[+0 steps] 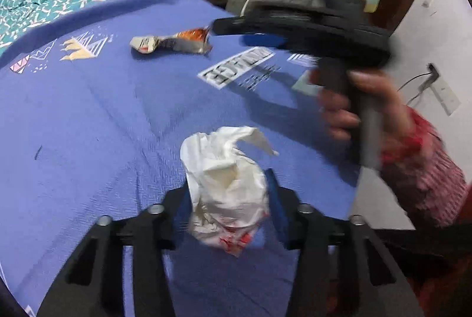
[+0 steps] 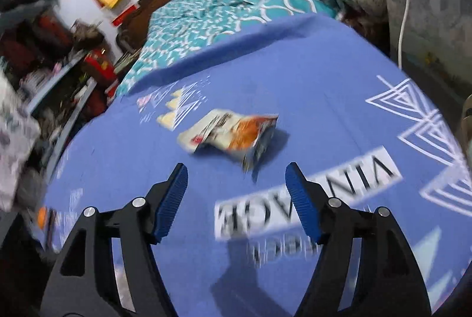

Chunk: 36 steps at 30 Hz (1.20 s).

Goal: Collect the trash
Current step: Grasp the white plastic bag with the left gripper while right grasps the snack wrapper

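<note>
- Pinching a crumpled white tissue [image 1: 227, 190], the left gripper [image 1: 228, 199] had its blue pads pressed against both sides of the wad, which bulged up between the fingers and showed red smears at its lower end; judged from this, the piece was already secured for carrying off.
- Lying further across the blue bedsheet [image 1: 88, 116] sat a flattened snack wrapper [image 2: 233, 134], orange and white, well apart from the tissue.
- The right gripper [image 2: 236, 172] pointed at that wrapper with its jaws spread wide and nothing between them, tips just short of it, probably so they could straddle the packet.
- A hand [image 1: 362, 107] in a red patterned sleeve gripped the right tool's handle from the bed's edge.
- No bin appeared in either view.
</note>
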Each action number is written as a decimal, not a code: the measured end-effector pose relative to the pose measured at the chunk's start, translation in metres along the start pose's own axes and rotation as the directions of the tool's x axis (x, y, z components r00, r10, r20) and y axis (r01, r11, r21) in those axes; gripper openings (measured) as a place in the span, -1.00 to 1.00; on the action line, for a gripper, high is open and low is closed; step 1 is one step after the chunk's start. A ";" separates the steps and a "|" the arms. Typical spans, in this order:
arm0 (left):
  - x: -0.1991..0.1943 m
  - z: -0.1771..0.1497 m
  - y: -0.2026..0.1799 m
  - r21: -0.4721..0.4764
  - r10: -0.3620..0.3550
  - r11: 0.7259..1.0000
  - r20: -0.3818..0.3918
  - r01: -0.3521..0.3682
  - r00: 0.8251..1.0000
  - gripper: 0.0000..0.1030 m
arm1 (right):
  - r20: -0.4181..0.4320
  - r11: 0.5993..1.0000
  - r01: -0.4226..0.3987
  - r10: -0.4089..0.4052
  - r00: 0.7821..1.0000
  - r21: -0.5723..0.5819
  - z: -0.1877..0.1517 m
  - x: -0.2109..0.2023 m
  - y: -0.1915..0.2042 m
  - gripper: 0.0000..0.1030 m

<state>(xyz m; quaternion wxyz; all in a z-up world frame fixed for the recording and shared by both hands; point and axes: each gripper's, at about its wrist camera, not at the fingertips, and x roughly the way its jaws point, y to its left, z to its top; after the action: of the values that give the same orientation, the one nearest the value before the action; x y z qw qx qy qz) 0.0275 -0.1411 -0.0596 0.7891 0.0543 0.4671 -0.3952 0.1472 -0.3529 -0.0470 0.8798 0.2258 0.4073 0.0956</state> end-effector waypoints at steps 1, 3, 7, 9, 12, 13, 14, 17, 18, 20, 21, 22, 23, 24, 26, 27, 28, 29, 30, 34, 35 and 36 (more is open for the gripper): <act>-0.010 0.000 0.002 0.005 0.015 1.000 0.025 -0.015 1.000 -0.21 | -0.006 0.998 -0.019 0.019 1.000 0.059 0.008 0.008 -0.010 0.34; -0.024 -0.001 0.010 -0.013 0.012 1.000 0.052 -0.011 0.999 -0.21 | -0.011 0.987 -0.059 0.061 0.998 0.151 0.025 0.026 -0.027 0.33; -0.046 -0.005 0.035 -0.110 -0.016 0.994 0.079 0.025 0.997 -0.21 | -0.048 0.974 -0.086 0.098 0.994 0.210 0.038 0.058 -0.035 0.19; -0.049 -0.005 0.045 -0.153 -0.014 0.988 0.086 0.027 0.996 -0.20 | -0.051 0.977 -0.089 0.101 0.994 0.196 0.032 0.065 -0.029 -0.20; -0.054 -0.005 0.051 -0.183 -0.003 0.983 0.094 0.021 0.996 -0.20 | -0.088 0.970 -0.144 0.164 0.983 0.194 0.011 0.062 -0.018 -0.65; -0.056 -0.005 0.051 -0.190 -0.001 0.982 0.097 0.019 0.995 -0.19 | -0.084 0.972 -0.151 0.168 0.982 0.181 0.005 0.055 -0.013 -0.68; -0.056 -0.004 0.052 -0.195 0.000 0.981 0.101 0.020 0.995 -0.19 | -0.071 0.973 -0.151 0.166 0.984 0.174 -0.002 0.045 -0.009 -0.68; -0.056 -0.003 0.051 -0.200 0.004 0.980 0.109 0.018 0.994 -0.19 | -0.030 0.965 -0.184 0.193 0.981 0.186 -0.031 0.010 -0.001 -0.69; -0.056 -0.005 0.048 -0.199 0.007 0.980 0.110 0.016 0.994 -0.19 | -0.013 0.966 -0.180 0.186 0.982 0.184 -0.043 -0.003 0.002 -0.69; -0.055 -0.005 0.045 -0.190 0.017 0.982 0.107 0.004 0.994 -0.18 | 0.018 0.963 -0.186 0.186 0.982 0.197 -0.064 -0.028 0.004 -0.69; -0.054 -0.006 0.043 -0.181 0.027 0.983 0.104 -0.008 0.994 -0.17 | 0.028 0.961 -0.188 0.186 0.982 0.204 -0.072 -0.038 0.003 -0.69; -0.053 -0.007 0.040 -0.171 0.040 0.985 0.101 -0.022 0.994 -0.17 | 0.042 0.961 -0.181 0.176 0.983 0.209 -0.085 -0.051 0.003 -0.69; -0.052 -0.009 0.039 -0.164 0.050 0.986 0.097 -0.034 0.994 -0.16 | 0.052 0.961 -0.174 0.166 0.985 0.214 -0.097 -0.060 0.004 -0.69; -0.050 -0.010 0.038 -0.162 0.055 0.986 0.093 -0.039 0.994 -0.16 | 0.061 0.961 -0.163 0.153 0.986 0.222 -0.111 -0.067 0.004 -0.69; -0.047 -0.014 0.036 -0.159 0.082 0.985 0.073 -0.070 0.994 -0.16 | 0.082 0.962 -0.132 0.116 0.990 0.240 -0.131 -0.079 -0.002 -0.69; -0.045 -0.015 0.035 -0.156 0.097 0.984 0.066 -0.085 0.993 -0.15 | 0.093 0.961 -0.116 0.096 0.991 0.249 -0.139 -0.083 -0.004 -0.69; -0.044 -0.017 0.032 -0.148 0.119 0.983 0.059 -0.109 0.991 -0.15 | 0.101 0.960 -0.106 0.082 0.991 0.258 -0.145 -0.084 -0.007 -0.69; -0.043 -0.018 0.031 -0.142 0.134 0.982 0.057 -0.125 0.989 -0.15 | 0.108 0.959 -0.093 0.066 0.992 0.266 -0.153 -0.088 -0.008 -0.69; -0.043 -0.021 0.029 -0.134 0.152 0.981 0.057 -0.144 0.987 -0.14 | 0.114 0.960 -0.077 0.048 0.992 0.270 -0.160 -0.092 -0.008 -0.69; -0.042 -0.028 0.024 -0.112 0.230 0.969 0.061 -0.222 0.971 -0.12 | 0.132 0.971 -0.015 -0.017 0.991 0.239 -0.179 -0.098 0.006 -0.68; -0.041 -0.030 0.023 -0.115 0.241 0.966 0.061 -0.233 0.969 -0.11 | 0.134 0.975 0.001 -0.032 0.990 0.224 -0.181 -0.100 0.011 -0.68; -0.041 -0.032 0.023 -0.119 0.245 0.964 0.060 -0.237 0.968 -0.10 | 0.134 0.977 0.014 -0.043 0.990 0.210 -0.184 -0.101 0.016 -0.68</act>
<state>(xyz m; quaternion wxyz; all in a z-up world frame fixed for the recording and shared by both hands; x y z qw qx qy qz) 0.0106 -0.0879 -0.0517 0.8500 0.0519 0.4485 -0.2713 -0.0582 -0.3151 -0.0758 0.8784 0.3171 0.3568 0.0238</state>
